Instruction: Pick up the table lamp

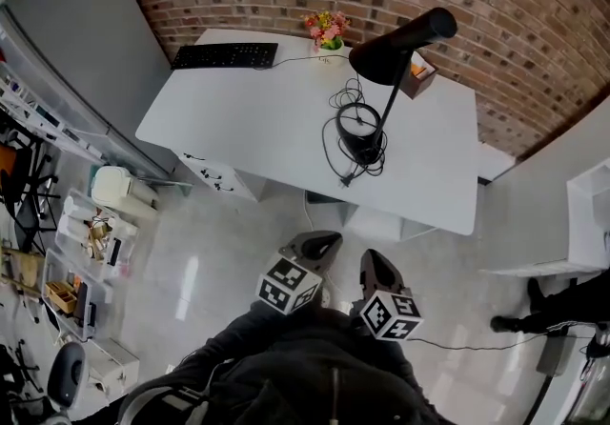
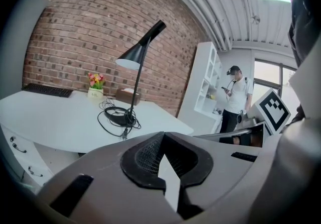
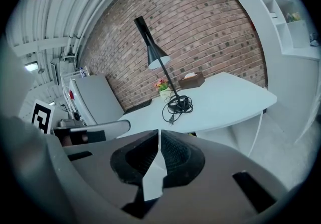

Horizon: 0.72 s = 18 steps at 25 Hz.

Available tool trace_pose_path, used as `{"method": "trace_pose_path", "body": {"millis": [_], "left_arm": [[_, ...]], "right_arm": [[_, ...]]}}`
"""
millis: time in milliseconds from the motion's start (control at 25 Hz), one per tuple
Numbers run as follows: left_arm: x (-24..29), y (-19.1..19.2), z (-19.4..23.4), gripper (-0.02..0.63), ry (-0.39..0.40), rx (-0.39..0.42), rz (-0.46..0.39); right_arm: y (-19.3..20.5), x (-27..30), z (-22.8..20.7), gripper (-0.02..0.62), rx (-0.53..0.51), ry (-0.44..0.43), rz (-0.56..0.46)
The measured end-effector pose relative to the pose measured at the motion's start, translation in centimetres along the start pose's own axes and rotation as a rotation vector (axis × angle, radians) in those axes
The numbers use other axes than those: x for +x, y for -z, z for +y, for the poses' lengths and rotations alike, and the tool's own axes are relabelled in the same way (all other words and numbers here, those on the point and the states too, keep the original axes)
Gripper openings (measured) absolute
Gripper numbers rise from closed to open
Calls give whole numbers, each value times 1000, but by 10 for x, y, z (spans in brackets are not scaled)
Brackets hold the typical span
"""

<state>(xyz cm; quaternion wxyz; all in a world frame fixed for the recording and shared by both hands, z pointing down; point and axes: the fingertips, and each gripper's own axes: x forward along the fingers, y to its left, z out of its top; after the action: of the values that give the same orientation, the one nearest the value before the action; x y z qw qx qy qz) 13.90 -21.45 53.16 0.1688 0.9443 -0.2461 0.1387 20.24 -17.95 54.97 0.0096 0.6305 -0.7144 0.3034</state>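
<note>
The black table lamp stands on the white desk, cord looped round its base, well ahead of both grippers. The left gripper and right gripper hover short of the desk's near edge, jaws shut and empty. A sound pickup likely means closing in, opening one gripper and clamping the slim stem low — clear of the cord.

One table lamp was counted on one white table. One keyboard was noted at eleven o'clock, one flower pot at twelve and one tissue box at one. Two grippers were counted at six o'clock: the left gripper and the right gripper. One bystander was seen.
</note>
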Motion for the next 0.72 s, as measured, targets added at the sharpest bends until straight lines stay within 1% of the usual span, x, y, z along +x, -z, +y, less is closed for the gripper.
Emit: {"method": "trace_pose_path", "body": {"millis": [240,400,560,720], "left_arm": [[20,-49,31,6,14,68,-28],[37,-82,55,6,30,100,-44],[54,-110,77,6,66,137,-51],[74,-131,96,6,113,179,-57]], "right_arm": [[-18,25,2,20,-7,-1,-5],[-40,50,0,20,-29,-13,-11],[-64,77,-4,20,-47,-16,-25],[-84,106,-14,20,-62,5,-44]]}}
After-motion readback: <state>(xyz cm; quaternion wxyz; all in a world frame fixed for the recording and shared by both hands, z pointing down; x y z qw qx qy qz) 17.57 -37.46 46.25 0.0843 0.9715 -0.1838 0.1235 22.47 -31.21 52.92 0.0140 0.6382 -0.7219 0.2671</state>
